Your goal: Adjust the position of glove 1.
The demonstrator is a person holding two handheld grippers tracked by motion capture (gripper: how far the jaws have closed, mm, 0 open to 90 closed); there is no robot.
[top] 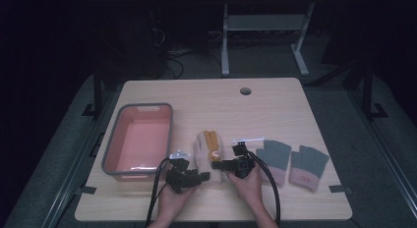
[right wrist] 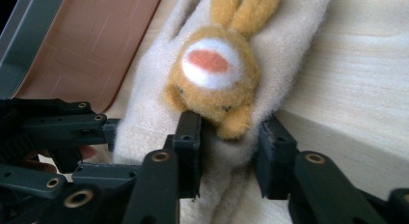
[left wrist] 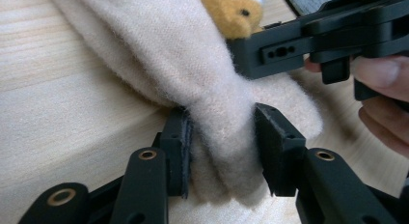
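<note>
Two hand-held grippers close in on a cream glove (top: 204,156) lying mid-surface, just right of a grey-rimmed bin (top: 112,149) and left of a grey glove pair (top: 292,161). The left gripper (left wrist: 222,137) has its fingers clamped on the glove's cuff end, fleece bunched between the pads. The right gripper (right wrist: 229,137) has its fingers pinching the fabric just below the orange bunny patch (right wrist: 214,77), cloth squeezed between them.

The step in hand looks like securing a two-point hold on the glove, probably ahead of lifting it toward the bin. The next move would call for both hands to rise together, keeping the fleece taut enough not to slip.

The bin's rim stands close on the left and must be cleared. The surface (top: 275,105) beyond the glove lies open, while the grey pair sits near the right hand (top: 248,181).
</note>
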